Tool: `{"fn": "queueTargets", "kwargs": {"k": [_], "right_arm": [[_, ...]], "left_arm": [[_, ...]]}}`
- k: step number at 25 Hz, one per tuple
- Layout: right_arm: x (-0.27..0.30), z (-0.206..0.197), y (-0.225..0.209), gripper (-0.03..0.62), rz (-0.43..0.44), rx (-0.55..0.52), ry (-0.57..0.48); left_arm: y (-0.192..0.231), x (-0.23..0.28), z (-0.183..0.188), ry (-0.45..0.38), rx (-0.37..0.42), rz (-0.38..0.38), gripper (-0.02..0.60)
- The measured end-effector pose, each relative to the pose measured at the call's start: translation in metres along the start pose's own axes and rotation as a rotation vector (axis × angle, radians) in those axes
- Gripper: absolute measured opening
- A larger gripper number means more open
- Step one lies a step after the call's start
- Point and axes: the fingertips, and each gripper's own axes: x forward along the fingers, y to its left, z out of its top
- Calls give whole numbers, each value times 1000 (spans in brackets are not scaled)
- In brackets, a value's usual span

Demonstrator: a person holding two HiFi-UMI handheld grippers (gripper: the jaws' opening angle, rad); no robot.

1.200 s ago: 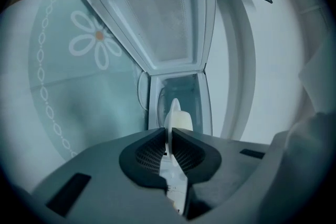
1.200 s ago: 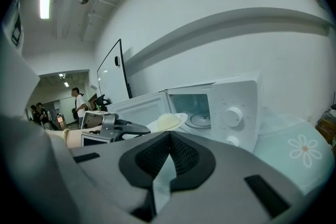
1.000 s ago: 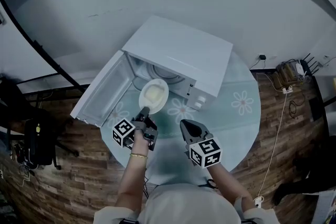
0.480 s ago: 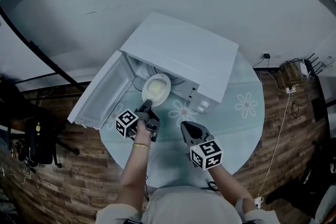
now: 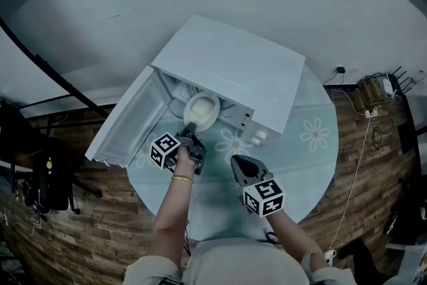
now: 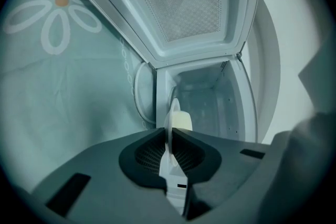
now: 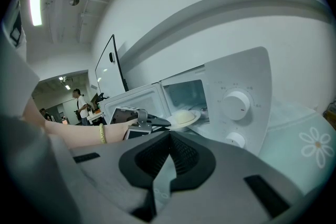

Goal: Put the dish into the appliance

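The person has the dish [image 5: 201, 110] pinched by its near rim in the left gripper [image 5: 191, 126]. Its jaws stand narrow, clamped on the rim, w/ the plate edge-on in the left gripper view. The dish is at the mouth of the microwave [image 5: 233, 67], partly past the opening and, by the look of it, not yet set down. Step in hand: carry it in & lower it onto the cavity floor. To do that well, hold the dish level, since the grip is on one edge only and the far side will prob. want to sag. Go straight in, clear of the open door [image 5: 127, 123] on the left and the control-panel side on the right. Aim for the centre, let the base rest before the jaws ease off, then back out w/o dragging the rim. The right gripper [image 5: 237, 160] hangs over the counter [image 5: 303, 160], jaws together on nothing, apart from the microwave; prob. no job for it until the door needs shutting. Contents: the dish carries a pale rounded lump of food [image 7: 181, 114] near its middle, nothing else seen on it. The cavity looks otherwise bare. A round ring like a turntable shows inside, but that can't be told for sure.
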Motion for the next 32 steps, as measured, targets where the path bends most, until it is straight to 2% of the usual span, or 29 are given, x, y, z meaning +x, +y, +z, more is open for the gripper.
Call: {"fn": "queueTargets", "kwargs": {"k": [16, 32], "right_arm": [[5, -4, -7, 6, 0, 16, 10], [3, -3, -9, 6, -4, 29, 0]], "left_arm": [[-11, 50, 3, -6, -10, -1, 37], [-24, 80, 3, -8, 28, 34, 37]]}}
